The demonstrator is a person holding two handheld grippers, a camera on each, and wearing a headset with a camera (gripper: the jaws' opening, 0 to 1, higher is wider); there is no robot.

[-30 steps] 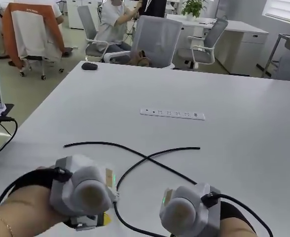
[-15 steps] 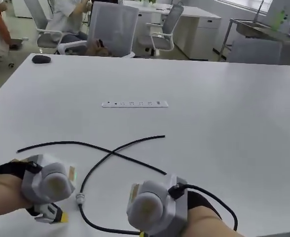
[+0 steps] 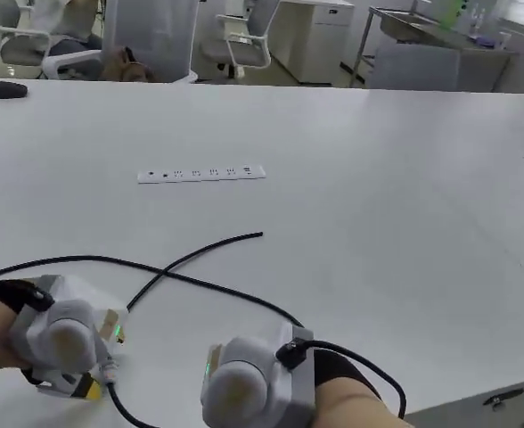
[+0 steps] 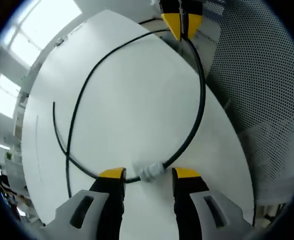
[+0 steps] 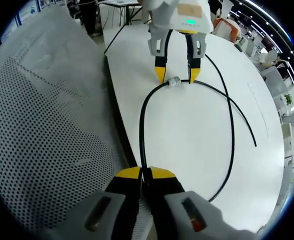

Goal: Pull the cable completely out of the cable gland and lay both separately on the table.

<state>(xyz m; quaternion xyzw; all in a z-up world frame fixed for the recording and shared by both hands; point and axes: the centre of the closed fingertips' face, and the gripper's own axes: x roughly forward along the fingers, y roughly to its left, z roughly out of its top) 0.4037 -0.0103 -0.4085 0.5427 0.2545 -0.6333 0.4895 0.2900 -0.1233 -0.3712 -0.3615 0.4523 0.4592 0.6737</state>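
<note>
Cable (image 4: pixel 203 100), one, threads one white cable gland (image 4: pixel 152 172) on the table (image 4: pixel 127 110): right gripper (image 5: pixel 144 174) jaws pinch it, left gripper (image 4: pixel 149 173) jaws spread astride the gland.

The cable (image 3: pixel 235 298) slips off the head view's left edge and vanishes under the right gripper (image 3: pixel 249 397), whose jaws are hidden there.

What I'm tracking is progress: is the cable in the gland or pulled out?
In. The black cable enters and leaves the white gland, lying between the open jaws of the left gripper.
</note>
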